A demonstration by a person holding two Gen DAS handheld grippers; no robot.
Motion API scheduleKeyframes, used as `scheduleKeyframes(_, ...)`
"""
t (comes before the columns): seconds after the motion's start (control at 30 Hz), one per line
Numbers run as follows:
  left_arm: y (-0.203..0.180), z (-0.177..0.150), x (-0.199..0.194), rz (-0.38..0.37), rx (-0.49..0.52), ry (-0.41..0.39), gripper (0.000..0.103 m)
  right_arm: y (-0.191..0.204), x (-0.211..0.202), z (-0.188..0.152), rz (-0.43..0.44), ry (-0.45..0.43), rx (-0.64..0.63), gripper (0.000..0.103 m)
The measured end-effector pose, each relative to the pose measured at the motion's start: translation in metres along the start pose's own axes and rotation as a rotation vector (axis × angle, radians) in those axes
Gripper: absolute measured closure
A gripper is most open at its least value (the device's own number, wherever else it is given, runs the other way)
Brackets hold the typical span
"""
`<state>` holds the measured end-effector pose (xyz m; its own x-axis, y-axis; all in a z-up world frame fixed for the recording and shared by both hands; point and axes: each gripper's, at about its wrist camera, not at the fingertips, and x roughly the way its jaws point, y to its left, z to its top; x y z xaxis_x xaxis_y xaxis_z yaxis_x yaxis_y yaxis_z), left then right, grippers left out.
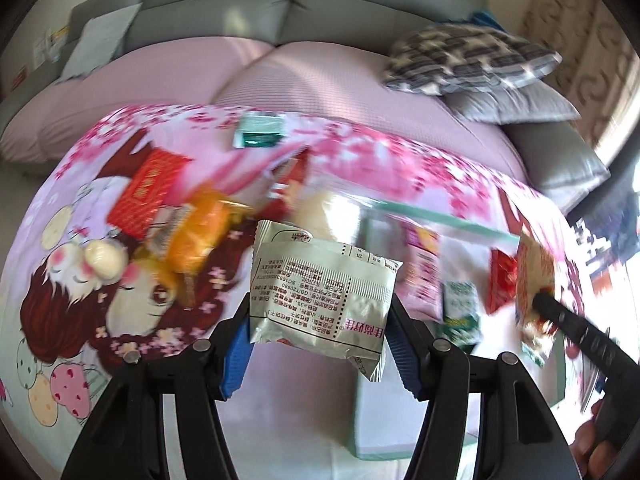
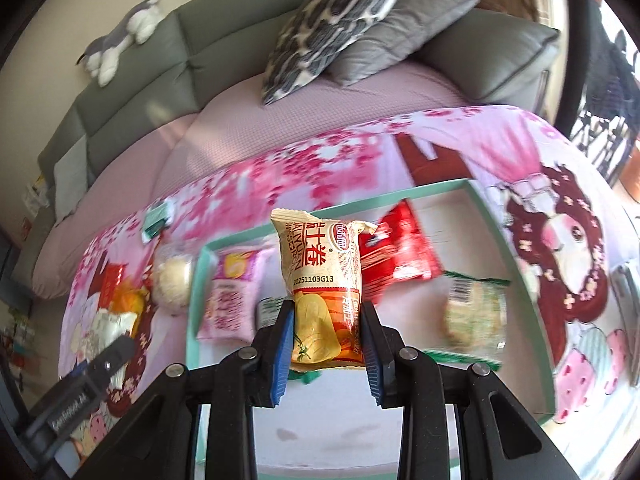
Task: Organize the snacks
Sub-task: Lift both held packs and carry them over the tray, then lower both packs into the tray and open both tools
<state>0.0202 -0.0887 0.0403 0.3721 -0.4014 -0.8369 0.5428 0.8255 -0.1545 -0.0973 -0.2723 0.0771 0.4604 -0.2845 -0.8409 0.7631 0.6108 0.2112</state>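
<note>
My left gripper point(image 1: 320, 320) is shut on a white snack packet point(image 1: 320, 292) with printed text, held above the cartoon cloth. My right gripper point(image 2: 327, 328) is shut on a cream and orange snack packet point(image 2: 324, 292), held over the white tray with a mint-green rim point(image 2: 496, 224). In the tray lie a pink packet point(image 2: 232, 296), a red packet point(image 2: 400, 252) and a green and white packet point(image 2: 472, 312). The right gripper and its packet also show in the left wrist view point(image 1: 536, 276). Loose snacks sit left of the tray: a red box point(image 1: 148, 192), an orange packet point(image 1: 200, 232).
The pink cartoon tablecloth point(image 1: 120, 300) covers the table. A teal packet point(image 1: 260, 132) lies near its far edge. Behind stands a grey sofa point(image 2: 160, 64) with a pink cover, patterned and grey cushions point(image 2: 332, 20), and a plush toy point(image 2: 120, 40).
</note>
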Motion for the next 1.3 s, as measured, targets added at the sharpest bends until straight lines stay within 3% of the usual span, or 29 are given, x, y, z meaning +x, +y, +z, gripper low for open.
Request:
scheduleKeyframes(0.2,-0.036,-0.011,0.002,-0.021,0.106,0.017,0.04,-0.026,-0.016,0.008,-0.067,-0.045,0.046,0.07)
scheduleKeyframes(0.4,-0.06,-0.02,0.005,-0.037,0.179,0.035,0.04,-0.039,-0.029,0.011,-0.081,-0.063,0.066,0.07)
scheduleKeyframes(1.3,-0.07,-0.035,0.032,-0.012,0.218,0.122,0.04,-0.009,0.026,-0.015,-0.061,0.15,-0.076,0.069)
